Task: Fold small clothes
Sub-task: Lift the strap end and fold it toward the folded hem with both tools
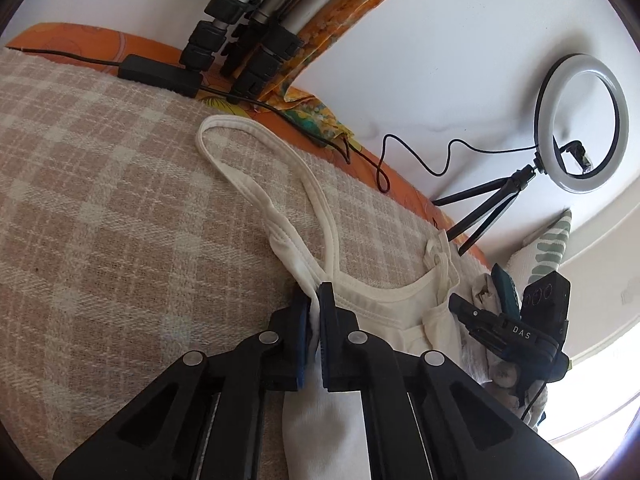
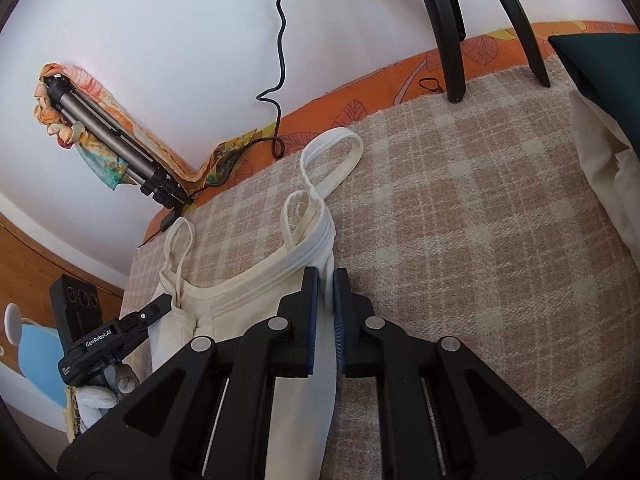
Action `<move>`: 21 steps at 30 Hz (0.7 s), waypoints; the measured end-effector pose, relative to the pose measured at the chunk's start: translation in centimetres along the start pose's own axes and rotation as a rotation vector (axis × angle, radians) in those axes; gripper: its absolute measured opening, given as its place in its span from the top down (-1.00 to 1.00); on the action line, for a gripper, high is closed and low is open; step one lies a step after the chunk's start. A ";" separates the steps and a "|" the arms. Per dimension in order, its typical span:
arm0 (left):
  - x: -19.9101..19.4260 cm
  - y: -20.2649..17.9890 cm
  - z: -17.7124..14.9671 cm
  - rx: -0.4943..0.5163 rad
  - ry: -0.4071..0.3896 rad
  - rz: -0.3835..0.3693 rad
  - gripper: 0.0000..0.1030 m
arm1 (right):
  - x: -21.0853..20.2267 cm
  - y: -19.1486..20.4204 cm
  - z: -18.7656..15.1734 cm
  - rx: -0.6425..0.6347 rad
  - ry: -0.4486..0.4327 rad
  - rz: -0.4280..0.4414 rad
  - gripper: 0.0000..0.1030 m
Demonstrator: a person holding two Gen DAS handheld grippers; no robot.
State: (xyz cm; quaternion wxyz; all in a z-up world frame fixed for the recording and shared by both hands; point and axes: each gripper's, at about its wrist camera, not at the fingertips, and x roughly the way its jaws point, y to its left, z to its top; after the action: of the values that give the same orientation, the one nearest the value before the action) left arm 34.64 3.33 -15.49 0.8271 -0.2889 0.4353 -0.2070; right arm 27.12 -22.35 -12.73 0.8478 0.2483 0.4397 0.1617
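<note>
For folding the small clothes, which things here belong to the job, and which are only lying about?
Belong to the job:
- white top
- left gripper, shut on its shoulder
- right gripper, shut on the other shoulder
- checked blanket under it

Only lying about:
- ring light
- folded tripod
- black cable
- dark cushion

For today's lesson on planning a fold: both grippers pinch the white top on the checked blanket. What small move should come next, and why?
Probably draw both grippers forward over the straps to lay the held edge down. The left gripper and right gripper each clamp the white top near a shoulder, its straps trail ahead on the checked blanket, and no fold is set yet.
</note>
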 end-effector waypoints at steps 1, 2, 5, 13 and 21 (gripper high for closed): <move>-0.3 -0.1 0.0 0.003 -0.009 -0.007 0.97 | 0.0 0.2 0.0 -0.005 0.000 0.002 0.91; -0.5 -0.1 -0.1 0.005 -0.018 -0.006 0.98 | -0.1 0.3 0.0 -0.009 -0.004 0.009 0.93; -1.1 -0.7 -0.4 0.020 -0.027 -0.008 1.00 | -0.9 0.8 0.1 -0.005 -0.027 0.031 0.93; -4.3 -3.5 -1.4 0.082 -0.084 -0.019 1.00 | -5.5 3.6 0.0 -0.025 -0.089 0.126 0.94; -9.0 -6.9 -4.2 0.190 -0.129 0.005 1.00 | -10.8 6.6 -2.9 -0.102 -0.102 0.126 0.94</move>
State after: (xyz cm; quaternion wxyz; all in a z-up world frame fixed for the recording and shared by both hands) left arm 25.67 2.25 -7.49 0.8776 -0.2208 0.3604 -0.2262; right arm 18.32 -21.41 -3.24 0.8688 0.2399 0.3707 0.2239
